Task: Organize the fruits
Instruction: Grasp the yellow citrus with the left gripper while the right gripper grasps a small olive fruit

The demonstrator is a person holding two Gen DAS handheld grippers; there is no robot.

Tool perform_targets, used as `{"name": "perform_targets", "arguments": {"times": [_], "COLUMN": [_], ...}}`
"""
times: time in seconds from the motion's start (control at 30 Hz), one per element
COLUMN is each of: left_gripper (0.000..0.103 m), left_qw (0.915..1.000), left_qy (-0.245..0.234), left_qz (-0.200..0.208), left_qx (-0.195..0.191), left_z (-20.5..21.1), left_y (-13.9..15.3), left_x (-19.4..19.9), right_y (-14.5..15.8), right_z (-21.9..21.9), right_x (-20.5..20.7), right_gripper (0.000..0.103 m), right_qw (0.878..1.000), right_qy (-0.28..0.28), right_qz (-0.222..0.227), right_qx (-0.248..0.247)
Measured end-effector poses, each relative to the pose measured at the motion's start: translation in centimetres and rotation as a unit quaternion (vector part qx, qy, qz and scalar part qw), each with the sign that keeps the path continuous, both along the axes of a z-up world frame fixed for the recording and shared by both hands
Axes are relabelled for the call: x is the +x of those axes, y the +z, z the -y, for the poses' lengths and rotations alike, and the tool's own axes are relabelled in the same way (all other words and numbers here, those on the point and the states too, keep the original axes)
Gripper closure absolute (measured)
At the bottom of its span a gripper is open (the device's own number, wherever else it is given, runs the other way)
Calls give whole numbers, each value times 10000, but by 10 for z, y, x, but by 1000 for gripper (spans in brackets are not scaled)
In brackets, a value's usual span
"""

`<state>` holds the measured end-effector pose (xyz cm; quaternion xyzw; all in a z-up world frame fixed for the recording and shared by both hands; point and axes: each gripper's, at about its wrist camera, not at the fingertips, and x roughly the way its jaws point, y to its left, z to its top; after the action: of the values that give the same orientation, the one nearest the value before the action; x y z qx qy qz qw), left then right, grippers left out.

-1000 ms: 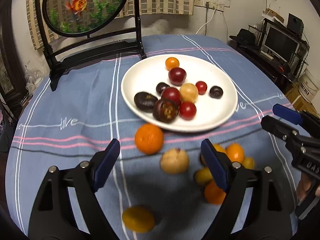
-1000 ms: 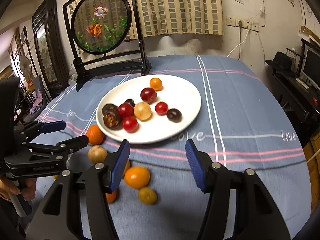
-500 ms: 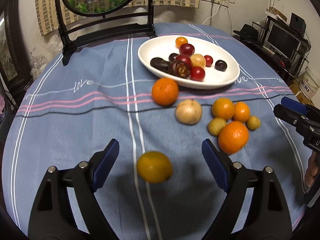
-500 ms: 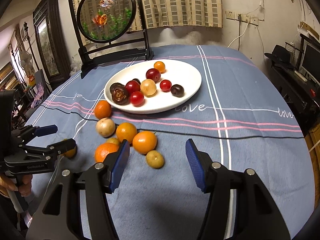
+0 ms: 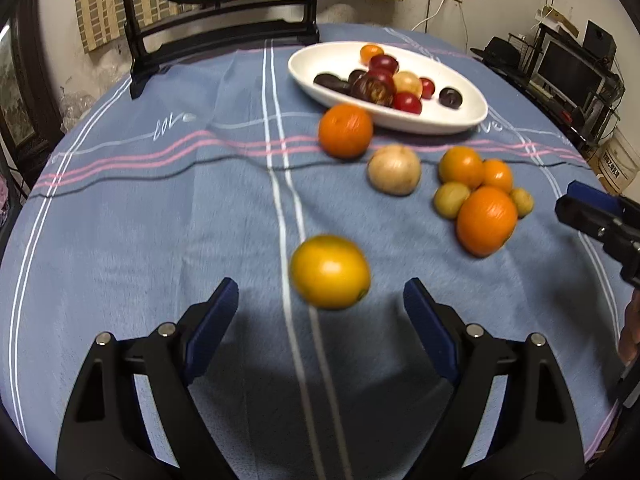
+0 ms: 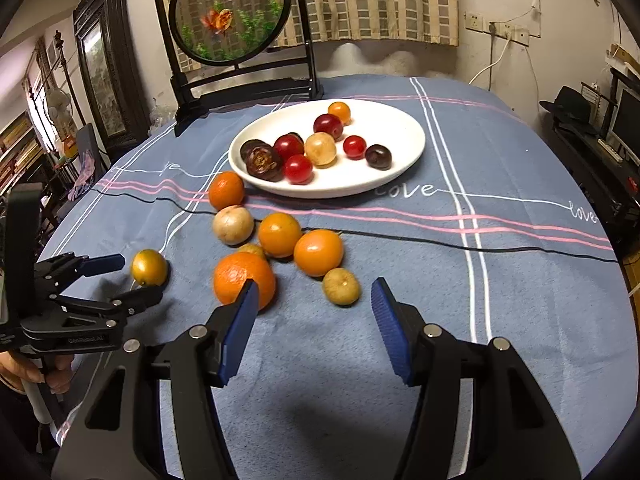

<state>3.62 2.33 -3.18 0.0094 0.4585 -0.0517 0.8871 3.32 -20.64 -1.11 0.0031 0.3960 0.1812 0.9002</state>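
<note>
A white plate (image 5: 460,122) (image 6: 400,168) holds several dark, red and pale fruits. Loose oranges and pale fruits lie on the blue cloth in front of it. My left gripper (image 5: 316,316) is open, and a yellow-orange fruit (image 5: 330,271) (image 6: 149,267) lies on the cloth just ahead of its fingertips. My right gripper (image 6: 314,316) is open and empty; a large orange (image 6: 240,280) (image 5: 486,220) sits by its left finger and a small pale fruit (image 6: 341,286) just ahead of the gap. The left gripper also shows in the right wrist view (image 6: 120,280).
A black stand with a round goldfish picture (image 6: 230,12) stands at the table's back edge. An orange (image 5: 345,130) and a beige fruit (image 5: 394,169) lie near the plate's front rim. The right gripper's fingertips (image 5: 588,208) show at the left wrist view's right edge.
Both grippers have pulled back toward the table's near side and lowered. The yellow-orange fruit now sits just ahead of the left fingertips. Both stay open.
</note>
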Motion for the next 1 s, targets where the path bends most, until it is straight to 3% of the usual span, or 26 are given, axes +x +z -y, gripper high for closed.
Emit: {"name": "perform_targets", "arguments": {"times": [0.07,0.13,0.2,0.43,0.67,0.7,0.73,0.8,1.0], "left_gripper": [23,50,65,65,65,65,65,65,66], "left_qw": [10000,10000,10000,10000,9999,9999,9999,9999,9998], "left_qy": [-7,43,-59,-60,-76,-80,-83,-103,-120], "left_qz": [-81,-60,-28,-77,-113,-124,-127,-123,-123], "left_qx": [-37,45,66,-16,-45,-40,-28,4,27], "left_z": [-1,-1,1,-1,0,0,0,1,1], "left_y": [-6,-7,-5,-2,-3,-4,-4,-4,-4], "left_x": [0,1,1,6,8,9,9,9,11], "right_y": [-2,-4,-7,-27,-39,-40,-40,-42,-31], "right_z": [-3,-6,-8,-7,-15,-16,-15,-14,-8], "right_x": [0,0,-1,5,35,39,42,49,40], "right_gripper": [44,44,44,44,45,47,59,75,78], "right_qw": [10000,9999,9998,9966,9921,9920,9923,9943,9960], "right_qy": [43,77,135,136,114,99,85,118,8], "right_qz": [-32,-66,-111,-416,-436,-415,-405,-501,-353], "right_qx": [-9,-70,-138,-703,-1169,-1186,-1164,-932,-818]}}
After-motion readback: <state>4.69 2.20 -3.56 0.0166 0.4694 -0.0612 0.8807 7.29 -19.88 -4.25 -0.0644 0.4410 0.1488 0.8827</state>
